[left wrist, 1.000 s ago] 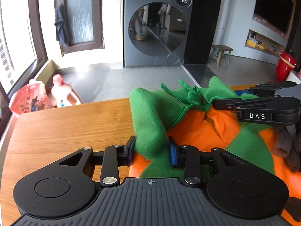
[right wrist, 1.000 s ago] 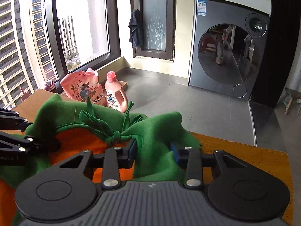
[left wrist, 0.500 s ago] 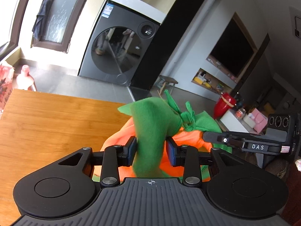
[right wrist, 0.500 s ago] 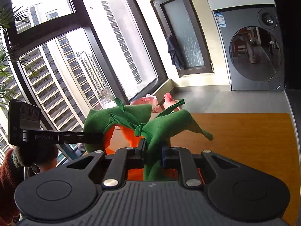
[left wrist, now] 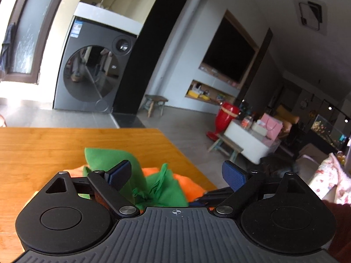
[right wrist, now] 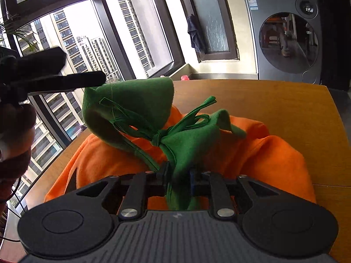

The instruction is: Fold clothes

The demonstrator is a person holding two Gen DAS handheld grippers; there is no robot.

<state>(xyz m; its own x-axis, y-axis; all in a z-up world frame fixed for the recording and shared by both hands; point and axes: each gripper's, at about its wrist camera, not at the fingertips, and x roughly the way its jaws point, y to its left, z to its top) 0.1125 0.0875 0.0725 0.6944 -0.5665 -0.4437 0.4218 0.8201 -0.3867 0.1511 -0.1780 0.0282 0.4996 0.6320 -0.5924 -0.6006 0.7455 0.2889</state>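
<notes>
Right hand-held gripper (right wrist: 179, 178) is pinching the green collar of the garment (right wrist: 252, 153), while the left hand-held gripper (left wrist: 175, 175) is hovering wide open directly above it.

This is a lived-in apartment, high up in a city. A grey front-loading washing machine (left wrist: 92, 74) stands built in under a white counter at the far wall, and to its right the room opens onto a lounge with a wall-mounted television (left wrist: 228, 52), a small wooden stool (left wrist: 154, 104) and a low white coffee table (left wrist: 248, 140) (cluttered with a pink gift bag (left wrist: 272, 127)). Tall windows (right wrist: 87, 39) on the left overlook residential tower blocks (right wrist: 133, 24). The wooden surface (right wrist: 274, 109) sits near them.
</notes>
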